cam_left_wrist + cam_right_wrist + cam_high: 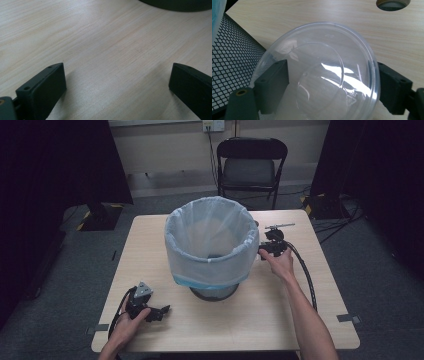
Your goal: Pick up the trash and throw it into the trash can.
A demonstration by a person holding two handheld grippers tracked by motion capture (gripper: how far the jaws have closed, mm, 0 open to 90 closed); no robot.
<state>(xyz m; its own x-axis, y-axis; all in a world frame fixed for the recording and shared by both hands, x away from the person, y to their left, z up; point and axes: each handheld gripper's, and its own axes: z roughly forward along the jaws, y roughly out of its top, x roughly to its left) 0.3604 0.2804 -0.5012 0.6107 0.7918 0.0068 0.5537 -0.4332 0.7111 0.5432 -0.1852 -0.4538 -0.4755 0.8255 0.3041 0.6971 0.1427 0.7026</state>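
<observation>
Near us, we hold the left gripper [161, 310] low over the bare worktop [280, 315] with its jaws wide apart. Farther off, our right gripper [332, 82] is clamped on a clear plastic bowl [319, 70], tilted just beside the mesh bin [212, 292] with its white bag [210, 237].

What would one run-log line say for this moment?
right gripper: jaws around clear plastic bowl | beside lined bin | left gripper: open, over table
</observation>
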